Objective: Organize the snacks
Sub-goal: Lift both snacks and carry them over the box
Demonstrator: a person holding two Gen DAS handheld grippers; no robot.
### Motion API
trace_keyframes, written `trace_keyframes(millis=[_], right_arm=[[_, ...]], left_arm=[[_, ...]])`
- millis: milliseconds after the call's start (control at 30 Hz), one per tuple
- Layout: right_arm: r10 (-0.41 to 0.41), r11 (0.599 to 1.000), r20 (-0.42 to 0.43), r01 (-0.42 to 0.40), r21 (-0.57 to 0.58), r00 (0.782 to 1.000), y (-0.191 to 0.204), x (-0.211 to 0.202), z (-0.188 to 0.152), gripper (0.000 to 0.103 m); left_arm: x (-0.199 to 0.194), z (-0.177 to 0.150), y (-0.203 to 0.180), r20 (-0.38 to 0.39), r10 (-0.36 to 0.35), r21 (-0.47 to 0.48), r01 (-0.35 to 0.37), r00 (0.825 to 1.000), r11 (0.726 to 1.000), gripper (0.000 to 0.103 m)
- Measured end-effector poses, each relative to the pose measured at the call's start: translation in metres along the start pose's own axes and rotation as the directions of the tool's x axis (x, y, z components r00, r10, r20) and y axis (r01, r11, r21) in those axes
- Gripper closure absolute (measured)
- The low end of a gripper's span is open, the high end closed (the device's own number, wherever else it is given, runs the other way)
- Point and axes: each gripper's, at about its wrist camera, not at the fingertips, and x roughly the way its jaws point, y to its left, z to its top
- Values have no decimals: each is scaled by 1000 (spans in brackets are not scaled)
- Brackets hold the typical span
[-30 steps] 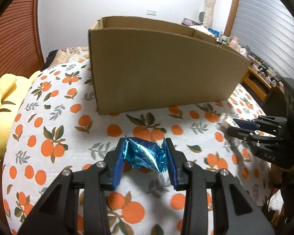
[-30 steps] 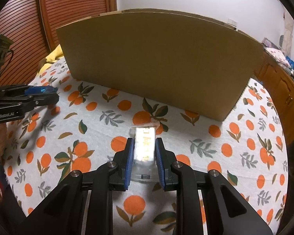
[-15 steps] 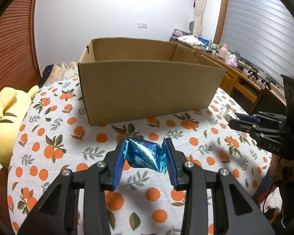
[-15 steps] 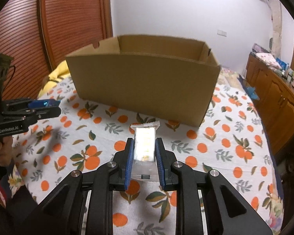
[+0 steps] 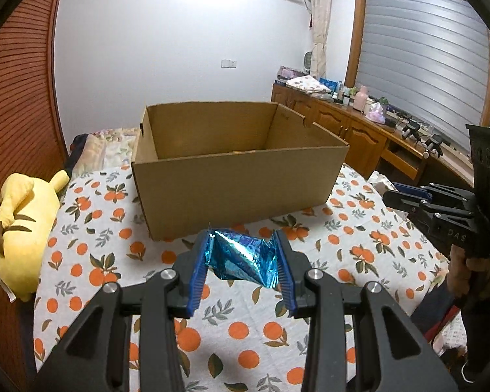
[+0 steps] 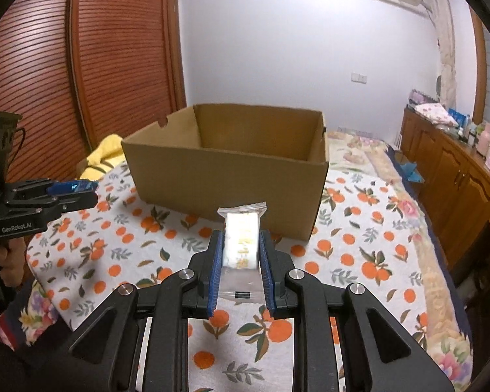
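Observation:
My left gripper (image 5: 241,261) is shut on a crinkled blue foil snack (image 5: 241,259) and holds it above the table, short of the open cardboard box (image 5: 238,189). My right gripper (image 6: 240,251) is shut on a white snack in a clear wrapper (image 6: 241,241), also held up in front of the box (image 6: 225,173). The box is open at the top; its floor is mostly hidden. The right gripper shows at the right of the left wrist view (image 5: 405,196), the left gripper at the left of the right wrist view (image 6: 72,191).
The table carries an orange-print cloth (image 5: 91,228). A yellow plush toy (image 5: 23,228) lies at its left edge. A wooden cabinet with bottles and clutter (image 5: 359,121) runs along the right wall. A bed with patterned bedding (image 6: 352,156) lies behind the box.
Both grippers have risen and pulled back from the box with their snacks still held. The box's open top and inner walls have come into view.

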Motion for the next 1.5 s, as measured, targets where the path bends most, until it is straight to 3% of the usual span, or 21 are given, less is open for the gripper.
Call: trace_keyframes(millis=[333,1033,1500], right_arm=[[-10,1000,36,11,-27,999,3,-9,11,83],[-21,998,64,25,-52,998,-1,27,71,83],[-14,999,33,16,-41,999,-9,60,97,83]], left_arm=[[-6,15,-4,33,-7,10,7,999,1000,66],[11,79,-11,82,8,76,-14,997,997,65],[46,97,1,56,29,47,-32,998,998,65]])
